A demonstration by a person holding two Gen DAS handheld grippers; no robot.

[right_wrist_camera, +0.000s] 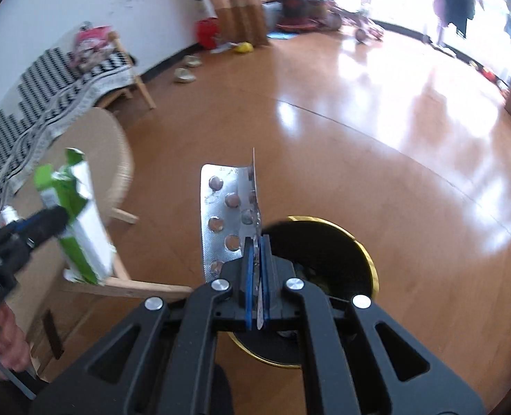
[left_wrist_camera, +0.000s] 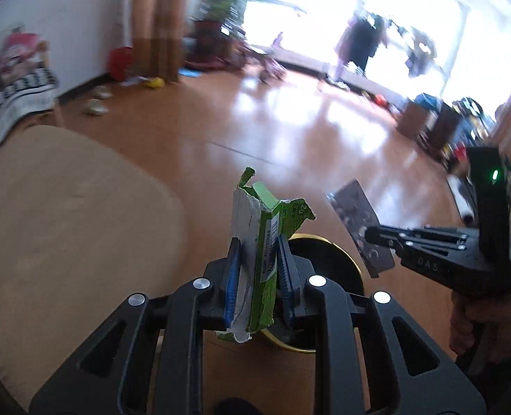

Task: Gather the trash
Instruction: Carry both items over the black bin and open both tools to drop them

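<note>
1. Between the blue pads of the left gripper [left_wrist_camera: 255, 276], seen from the left wrist, a torn green and white carton [left_wrist_camera: 258, 242] stands upright, clenched on both flat sides. Right behind it sits a round black bin with a gold rim [left_wrist_camera: 338, 252] on the wooden floor [left_wrist_camera: 290, 121]. To the right, the right gripper [left_wrist_camera: 373, 233] pinches a silver blister pack [left_wrist_camera: 355, 214] above the floor near the bin; a hand [left_wrist_camera: 483, 325] grips its handle. A beige rug [left_wrist_camera: 65, 207] lies to the left.

2. From the right wrist, the right gripper [right_wrist_camera: 257, 273] has its jaws pressed tight on the edge of the blister pack [right_wrist_camera: 224, 214], which stands upright with round pockets showing. The bin [right_wrist_camera: 366, 259] lies just beyond and below the fingers. At left, the left gripper [right_wrist_camera: 60, 218] holds the carton [right_wrist_camera: 82, 221] in front of a wicker chair [right_wrist_camera: 113, 159].
</note>
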